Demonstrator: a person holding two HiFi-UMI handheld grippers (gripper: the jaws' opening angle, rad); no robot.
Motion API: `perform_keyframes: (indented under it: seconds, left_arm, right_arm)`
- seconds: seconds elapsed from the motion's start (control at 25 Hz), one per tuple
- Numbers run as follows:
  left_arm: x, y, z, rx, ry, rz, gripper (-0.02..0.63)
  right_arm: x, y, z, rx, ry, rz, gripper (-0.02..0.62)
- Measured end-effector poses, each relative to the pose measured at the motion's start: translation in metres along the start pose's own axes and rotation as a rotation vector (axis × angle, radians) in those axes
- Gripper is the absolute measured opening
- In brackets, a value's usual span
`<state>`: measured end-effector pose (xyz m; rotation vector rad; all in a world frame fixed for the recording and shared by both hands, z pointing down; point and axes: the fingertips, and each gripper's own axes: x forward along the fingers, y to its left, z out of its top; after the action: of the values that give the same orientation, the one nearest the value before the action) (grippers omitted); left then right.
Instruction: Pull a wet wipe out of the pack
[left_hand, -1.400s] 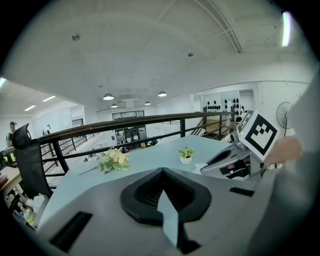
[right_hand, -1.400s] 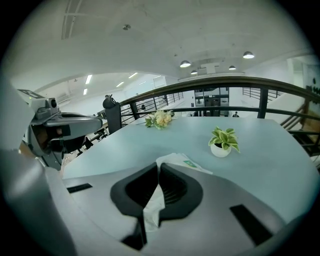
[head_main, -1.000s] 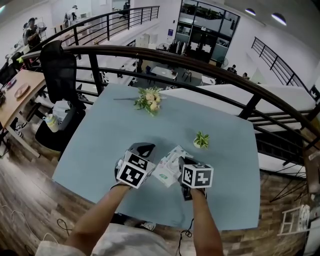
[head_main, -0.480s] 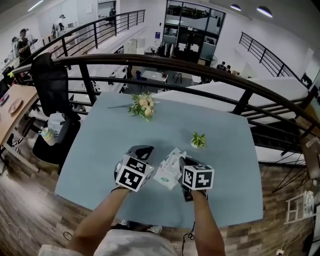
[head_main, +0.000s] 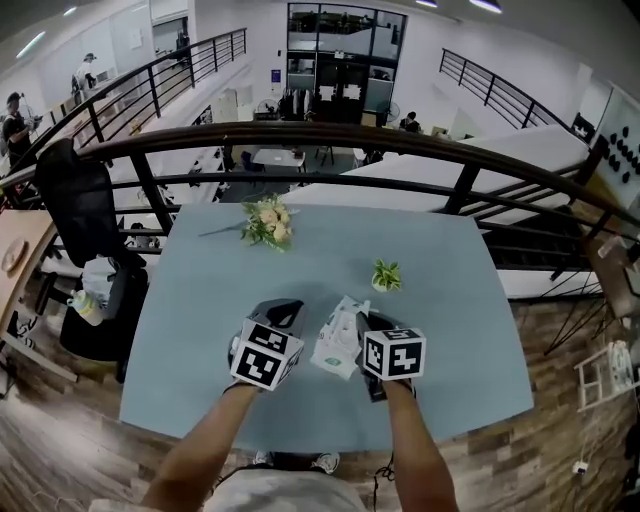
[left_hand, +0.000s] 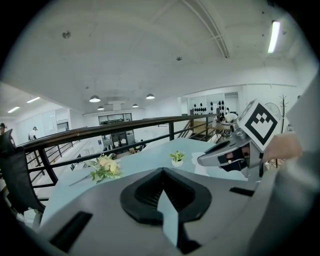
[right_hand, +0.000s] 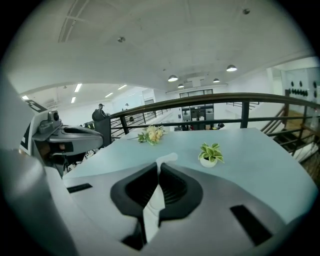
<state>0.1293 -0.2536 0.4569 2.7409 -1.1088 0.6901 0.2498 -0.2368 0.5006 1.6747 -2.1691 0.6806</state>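
Pose: both forearms enter from the bottom edge of the head view and converge over the near half of the desk (head_main: 450, 330). The left forearm (head_main: 200, 440) angles in from the lower left. The right forearm (head_main: 410, 440) runs nearly straight up the frame. Each tool points away from the person and tips downward toward the desk. Their marker cubes sit side by side, left cube (head_main: 265, 355) and right cube (head_main: 392, 355).

Left tool (head_main: 285, 305): in its own view the dark pads meet at the tip, so the jaws stand closed. A thin pale wedge shows lower down between the pads. It matches the desk's colour, and I cannot tell whether it is the desk seen through the gap or something pinched.

Right tool (right_hand: 159, 169): the jaws are closed on the wet wipe (right_hand: 154, 202). A white strip runs up between the pads, and its end pokes out past the tip.

Task item: the pack (head_main: 335, 348) sits between the two tools, just beside each, with its far end tilted up toward the right tool's tip. Whether it rests on the desk or is lifted clear cannot be determined.

Other items: a bunch of flowers (head_main: 266, 222) lies at the far left of the desk. A small potted plant (head_main: 386, 275) stands beyond the right tool, well apart from the pack.
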Motion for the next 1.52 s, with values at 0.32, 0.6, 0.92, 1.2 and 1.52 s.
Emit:
perform_keyframes:
  seconds: [0.32, 0.6, 0.92, 1.2, 1.52]
  left_arm:
    - [-0.004, 0.006, -0.002, 0.009, -0.011, -0.047, -0.006]
    - [-0.007, 0.01, -0.002, 0.028, -0.02, -0.087, -0.006]
    - [-0.013, 0.013, -0.001, 0.05, -0.031, -0.134, -0.006]
    - [-0.019, 0.018, -0.002, 0.06, -0.041, -0.16, -0.006]
    - [-0.029, 0.033, -0.002, 0.064, -0.059, -0.166, -0.006]
  right_arm:
    - [-0.008, 0.007, 0.006, 0.008, -0.027, -0.056, 0.009]
    - [-0.02, 0.01, 0.012, 0.037, -0.069, -0.112, 0.008]
    - [-0.037, 0.016, 0.017, 0.045, -0.114, -0.18, 0.008]
    - [-0.044, 0.024, 0.028, 0.043, -0.159, -0.224, 0.008]
    - [-0.051, 0.042, 0.043, 0.026, -0.197, -0.245, 0.008]
